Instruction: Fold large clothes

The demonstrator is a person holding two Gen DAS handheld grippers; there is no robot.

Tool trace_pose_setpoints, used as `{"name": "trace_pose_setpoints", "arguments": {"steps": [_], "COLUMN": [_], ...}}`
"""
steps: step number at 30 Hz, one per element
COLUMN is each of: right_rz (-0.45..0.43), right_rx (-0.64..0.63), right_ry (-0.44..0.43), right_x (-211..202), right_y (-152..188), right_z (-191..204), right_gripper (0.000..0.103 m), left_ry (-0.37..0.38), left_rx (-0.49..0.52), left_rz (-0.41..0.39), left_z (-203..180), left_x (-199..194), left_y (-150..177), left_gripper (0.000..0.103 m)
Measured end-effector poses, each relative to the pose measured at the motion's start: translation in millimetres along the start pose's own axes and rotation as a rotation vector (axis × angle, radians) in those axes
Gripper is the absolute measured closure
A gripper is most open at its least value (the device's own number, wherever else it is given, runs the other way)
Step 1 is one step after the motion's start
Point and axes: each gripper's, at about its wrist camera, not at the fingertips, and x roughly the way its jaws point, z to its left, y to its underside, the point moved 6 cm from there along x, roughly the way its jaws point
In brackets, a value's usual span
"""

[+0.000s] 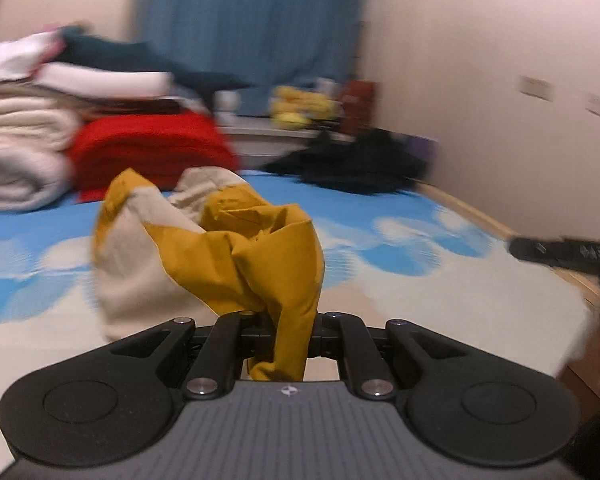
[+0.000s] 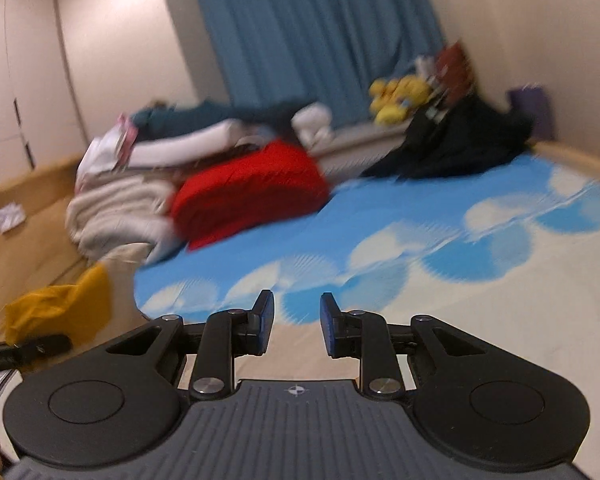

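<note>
Mustard-yellow garment with a cream lining [image 1: 228, 248] hangs bunched from my left tool [image 1: 288, 336], whose jaws pinch a twist of its fabric above the bed sheet with blue and white cloud print [image 1: 400, 240]. My right tool [image 2: 296, 328] has its jaws spread with nothing between them, over the same sheet. Beyond the garment, on the sheet, I see a folded red blanket [image 1: 152, 148], a stack of cream and white bedding [image 1: 20, 148] beside it, and, probably clothing through the blur, a black heap [image 1: 360, 164].

Blue curtain [image 2: 320, 40], cream walls [image 2: 520, 40]
</note>
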Motion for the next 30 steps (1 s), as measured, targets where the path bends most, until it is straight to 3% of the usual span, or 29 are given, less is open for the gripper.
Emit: {"name": "trace_pose_setpoints", "arguments": {"steps": [3,7,9,10,11,12,15,17,23,28,29,30], "right_rz": [-0.02,0.003,0.029,0.047,0.068,0.088,0.163,0.238,0.411,0.51,0.52,0.524], "right_rx": [0.005,0.014,0.027,0.042,0.064,0.087,0.149,0.184,0.214,0.072,0.036,0.012], "right_ry": [0.032,0.053,0.038,0.029,0.019,0.009,-0.014,-0.005,-0.033,-0.045,-0.035,-0.029], "right_x": [-23,-26,-23,-21,-18,-14,3,21,57,72,72,72], "right_y": [-4,0,4,8,11,14,26,37,83,106,109,112], "right_z": [-35,-58,-60,-59,-60,-58,-54,-51,-33,1,7,11], "right_gripper": [0.076,0.076,0.072,0.07,0.065,0.062,0.054,0.054,0.052,0.052,0.063,0.084], "left_ry": [0.117,0.285,0.354,0.383,0.406,0.417,0.44,0.419,0.161,-0.001,-0.033,-0.064], "left_rx": [0.057,0.149,0.158,0.154,0.146,0.136,0.057,-0.019,-0.1,-0.094,-0.083,-0.076], "left_rz": [0.031,0.187,0.322,0.38,0.424,0.435,0.37,0.331,0.291,0.307,0.313,0.322], "left_z": [-58,-127,-146,-149,-150,-147,-121,-92,-20,26,35,42], "left_x": [27,67,87,94,97,96,81,72,53,49,49,51], "left_y": [10,49,74,83,89,90,68,56,55,55,53,52], "left_gripper": [0.093,0.09,0.076,0.057,0.047,0.046,0.04,0.033,0.033,0.032,0.032,0.032]}}
